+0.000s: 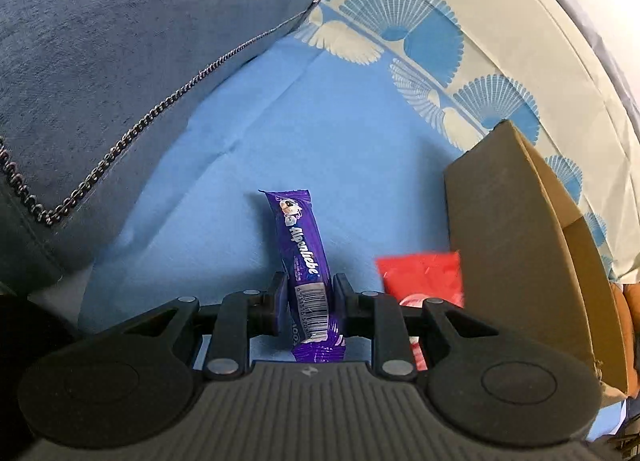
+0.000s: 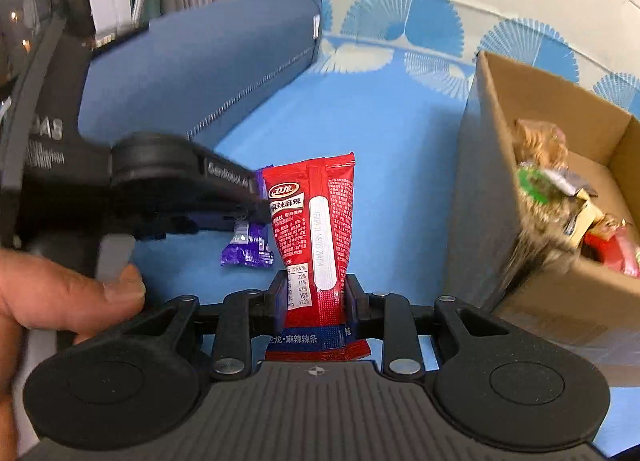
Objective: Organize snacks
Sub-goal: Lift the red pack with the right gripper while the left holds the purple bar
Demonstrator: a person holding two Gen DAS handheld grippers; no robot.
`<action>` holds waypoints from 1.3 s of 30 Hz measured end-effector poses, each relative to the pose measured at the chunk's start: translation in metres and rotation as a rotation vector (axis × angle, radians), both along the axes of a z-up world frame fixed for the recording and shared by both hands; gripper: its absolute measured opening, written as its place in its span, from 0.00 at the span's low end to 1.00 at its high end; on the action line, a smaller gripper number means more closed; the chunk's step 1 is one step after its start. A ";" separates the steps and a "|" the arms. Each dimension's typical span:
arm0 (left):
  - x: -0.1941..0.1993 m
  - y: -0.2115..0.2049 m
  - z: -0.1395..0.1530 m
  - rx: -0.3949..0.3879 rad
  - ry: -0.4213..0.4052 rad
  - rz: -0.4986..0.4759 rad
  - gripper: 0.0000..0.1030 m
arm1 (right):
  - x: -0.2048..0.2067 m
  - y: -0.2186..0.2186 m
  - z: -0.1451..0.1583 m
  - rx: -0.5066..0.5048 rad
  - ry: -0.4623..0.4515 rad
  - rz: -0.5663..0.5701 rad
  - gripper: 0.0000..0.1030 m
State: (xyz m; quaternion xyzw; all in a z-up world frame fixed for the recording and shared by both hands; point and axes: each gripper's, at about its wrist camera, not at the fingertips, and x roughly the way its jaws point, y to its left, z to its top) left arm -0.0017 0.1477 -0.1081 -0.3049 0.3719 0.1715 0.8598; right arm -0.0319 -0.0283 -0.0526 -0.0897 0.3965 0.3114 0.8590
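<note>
In the left wrist view my left gripper (image 1: 310,293) is shut on a purple Alpenliebe candy stick (image 1: 302,245) that stands up between its pads over the blue cloth. The red snack packet (image 1: 422,277) shows just to its right, beside the cardboard box (image 1: 516,245). In the right wrist view my right gripper (image 2: 316,293) is shut on that red spicy-strip packet (image 2: 316,221), held upright. The left gripper (image 2: 176,185) reaches in from the left with the purple candy stick (image 2: 248,249), close behind the packet. The open cardboard box (image 2: 532,189) at right holds several snacks.
A blue-and-cream patterned cloth (image 1: 280,121) covers the surface. A blue cushion (image 1: 120,41) with a chain trim lies at the back left. A person's hand (image 2: 60,297) grips the left tool's handle at the lower left of the right wrist view.
</note>
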 end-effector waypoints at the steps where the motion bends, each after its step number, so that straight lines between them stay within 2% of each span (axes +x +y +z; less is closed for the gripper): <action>1: 0.001 -0.001 0.001 0.001 0.004 0.001 0.25 | 0.002 0.001 -0.005 -0.003 0.007 -0.008 0.29; 6: -0.003 -0.010 0.001 0.015 0.039 -0.028 0.25 | 0.016 0.002 -0.029 -0.012 0.096 -0.043 0.29; 9: -0.002 -0.013 -0.005 0.012 0.069 -0.050 0.26 | 0.021 0.007 -0.037 -0.021 0.110 -0.030 0.31; 12: -0.001 -0.016 -0.007 0.044 0.071 -0.076 0.26 | 0.024 0.010 -0.039 -0.020 0.126 -0.014 0.37; 18: 0.001 -0.025 -0.011 0.105 0.075 -0.101 0.26 | 0.028 0.009 -0.042 -0.023 0.114 0.007 0.41; 28: 0.004 -0.026 -0.013 0.128 0.073 -0.113 0.27 | 0.023 0.005 -0.041 -0.023 0.106 0.000 0.41; 35: 0.003 -0.025 -0.013 0.126 0.071 -0.114 0.27 | 0.018 0.003 -0.039 -0.023 0.084 -0.004 0.34; 39: 0.003 -0.025 -0.013 0.118 0.069 -0.110 0.27 | 0.018 -0.001 -0.035 -0.005 0.070 -0.025 0.33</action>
